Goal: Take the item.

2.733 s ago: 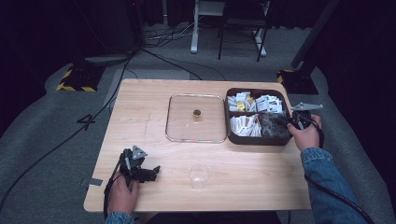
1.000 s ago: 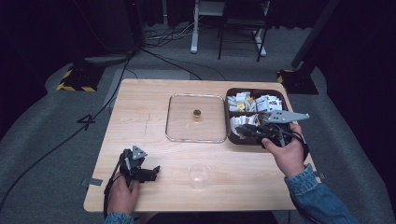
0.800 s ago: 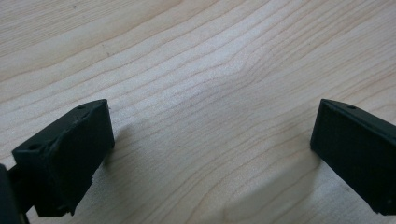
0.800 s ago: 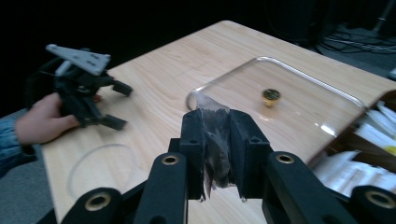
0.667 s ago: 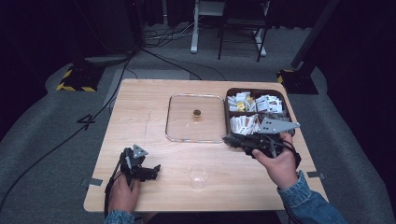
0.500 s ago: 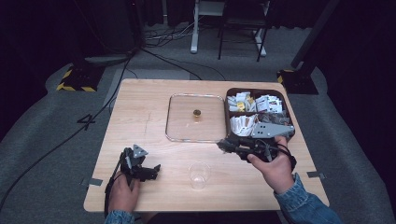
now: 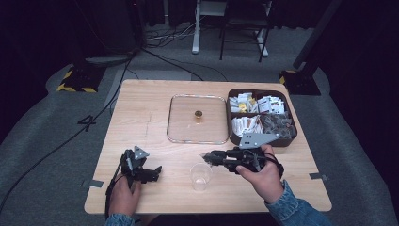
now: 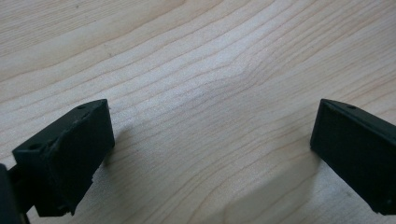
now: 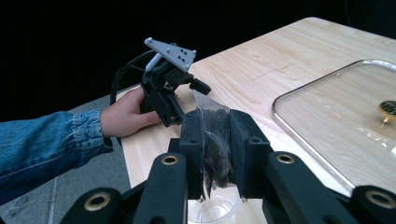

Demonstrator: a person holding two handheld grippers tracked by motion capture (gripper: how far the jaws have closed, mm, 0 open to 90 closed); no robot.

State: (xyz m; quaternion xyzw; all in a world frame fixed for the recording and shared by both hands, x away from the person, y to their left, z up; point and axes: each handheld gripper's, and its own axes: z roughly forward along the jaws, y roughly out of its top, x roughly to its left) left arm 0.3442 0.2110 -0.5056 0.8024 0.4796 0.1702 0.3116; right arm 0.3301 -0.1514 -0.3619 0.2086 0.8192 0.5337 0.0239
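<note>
My right gripper is shut on a small clear packet with dark contents, which sticks up between the jaws. The jaw tips point left and hang just above the rim of a clear plastic cup near the table's front edge; the cup's rim shows right under the jaws. My left gripper rests on the wood at the front left, held by a hand. Its jaws stand wide apart over bare wood with nothing between them.
A brown compartment box with several packets stands at the back right, close behind my right hand. A glass lid with a gold knob lies flat beside it. The left gripper and a denim sleeve sit beyond the cup.
My right gripper has come away from the brown box with the packet, travelling left and toward the front edge, and now hangs over the cup. The left gripper has not moved.
</note>
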